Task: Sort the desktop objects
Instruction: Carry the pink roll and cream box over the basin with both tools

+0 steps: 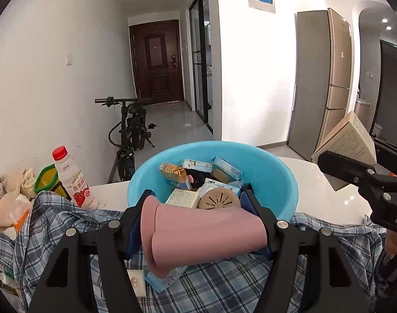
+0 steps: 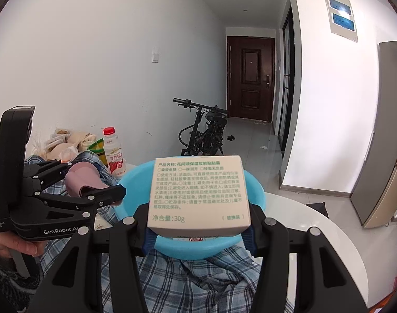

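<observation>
My left gripper (image 1: 198,206) is shut on a pink cup (image 1: 203,234), held sideways just in front of the blue basin (image 1: 276,172). The basin holds several small boxes and packets and a tan round vented lid (image 1: 219,200). My right gripper (image 2: 199,211) is shut on a cream box with green print (image 2: 198,195), held above the near rim of the basin (image 2: 255,190). In the left wrist view the box (image 1: 347,138) and the right gripper (image 1: 360,172) show at the right. In the right wrist view the left gripper (image 2: 94,185) with the pink cup (image 2: 83,180) shows at the left.
A plaid shirt (image 1: 224,287) lies on the white table (image 1: 329,195) under both grippers. A strawberry drink bottle (image 1: 73,180), a green-rimmed container (image 1: 48,178) and paper bags (image 1: 7,203) stand at the left. A bicycle (image 1: 130,133) stands behind the table.
</observation>
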A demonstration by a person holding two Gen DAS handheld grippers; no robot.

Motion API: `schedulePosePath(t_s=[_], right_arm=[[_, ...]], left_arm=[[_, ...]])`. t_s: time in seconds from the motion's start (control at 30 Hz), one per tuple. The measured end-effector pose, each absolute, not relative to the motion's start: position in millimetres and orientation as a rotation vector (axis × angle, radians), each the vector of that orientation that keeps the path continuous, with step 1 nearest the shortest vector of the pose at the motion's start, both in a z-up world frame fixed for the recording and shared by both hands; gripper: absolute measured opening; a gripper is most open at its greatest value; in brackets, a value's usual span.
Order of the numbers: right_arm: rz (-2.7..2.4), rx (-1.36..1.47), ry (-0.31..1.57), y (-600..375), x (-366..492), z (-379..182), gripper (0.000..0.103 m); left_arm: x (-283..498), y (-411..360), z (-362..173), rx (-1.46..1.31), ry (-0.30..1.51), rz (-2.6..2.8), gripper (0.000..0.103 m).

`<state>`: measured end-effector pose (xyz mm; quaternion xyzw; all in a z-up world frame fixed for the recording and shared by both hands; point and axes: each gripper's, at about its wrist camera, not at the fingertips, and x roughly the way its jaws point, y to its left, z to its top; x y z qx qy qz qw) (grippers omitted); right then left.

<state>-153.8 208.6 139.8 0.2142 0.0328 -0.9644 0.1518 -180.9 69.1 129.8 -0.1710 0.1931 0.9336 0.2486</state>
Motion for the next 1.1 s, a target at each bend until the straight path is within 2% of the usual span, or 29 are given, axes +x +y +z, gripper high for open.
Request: schedulePosePath(t_s=[0.67, 0.93, 1.1], right_arm=[[-2.754, 0.628, 0.131, 202, -172, 143, 0.051], [-2.690, 0.715, 0.104, 200, -208, 159, 0.051], [-2.678, 0.797, 0.131, 201, -237, 159, 0.051]], left_arm=[[-193, 82, 146, -0.454, 0.527, 2.537, 0.070], [-212, 92, 162, -0.531, 0.501, 2.489, 0.070], [-239, 104, 167, -0.589, 0.554, 2.513, 0.070]])
